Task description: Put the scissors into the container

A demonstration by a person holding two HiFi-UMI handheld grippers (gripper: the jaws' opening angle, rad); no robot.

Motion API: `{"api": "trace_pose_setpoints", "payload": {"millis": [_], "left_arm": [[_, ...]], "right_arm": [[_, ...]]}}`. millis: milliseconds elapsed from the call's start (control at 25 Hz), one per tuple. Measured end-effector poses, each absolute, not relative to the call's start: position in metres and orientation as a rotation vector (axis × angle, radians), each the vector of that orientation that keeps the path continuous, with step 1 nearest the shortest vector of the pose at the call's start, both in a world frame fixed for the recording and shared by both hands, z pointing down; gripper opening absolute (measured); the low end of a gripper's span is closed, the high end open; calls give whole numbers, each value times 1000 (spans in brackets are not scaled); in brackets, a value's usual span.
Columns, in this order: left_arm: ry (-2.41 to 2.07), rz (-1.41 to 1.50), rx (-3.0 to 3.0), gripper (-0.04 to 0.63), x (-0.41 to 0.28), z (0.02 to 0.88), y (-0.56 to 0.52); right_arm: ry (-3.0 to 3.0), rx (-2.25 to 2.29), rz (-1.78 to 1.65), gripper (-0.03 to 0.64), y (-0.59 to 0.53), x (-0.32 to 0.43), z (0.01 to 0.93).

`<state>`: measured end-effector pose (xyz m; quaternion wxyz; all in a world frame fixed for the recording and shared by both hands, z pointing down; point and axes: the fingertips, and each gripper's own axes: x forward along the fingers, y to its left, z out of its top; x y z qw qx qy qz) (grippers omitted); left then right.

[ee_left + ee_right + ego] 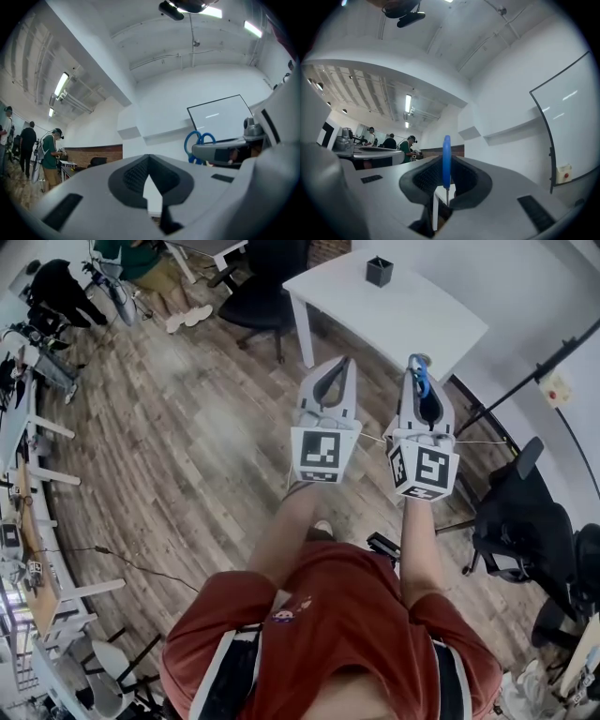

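Scissors in the right jaws, container well ahead on the surface

The right gripper has its jaws clamped on the scissors, edge-on, blue handle loops poking out past the tips, probably so they cannot swing loose; the left gripper has its jaws closed tip to tip on nothing, likely just idle; both are held side by side above the wooden floor, aimed toward the white surface; the black container stands near that surface's far edge, well apart from the scissors.
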<state>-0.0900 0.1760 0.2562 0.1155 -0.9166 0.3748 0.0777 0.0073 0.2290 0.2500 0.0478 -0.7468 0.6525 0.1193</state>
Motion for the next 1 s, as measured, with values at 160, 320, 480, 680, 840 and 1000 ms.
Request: {"api": "trace_pose_setpoints", "payload": {"millis": [160,320,480,680,840,1000], "left_arm": [[1087,236,-2691,12,-101,259,148],[1078,237,-2697,12,-111,263,125],[1082,234,-2705,12,-114,269,106],[1064,232,-2717,12,-106,274,89],[1055,238,-2716,12,-92,277,67],[1047,240,-2711,12,-75,275,40]], "right_arm": [[1976,-2287,372,58,201,-4,251],[1962,-2298,382,58,179,-13,252],[1965,-2303,388,58,162,-17,255],[1959,-2312,388,58,144,-11,258],[1956,-2314,396,58,121,2,262],[1947,-2312,393,58,94,19,262]]}}
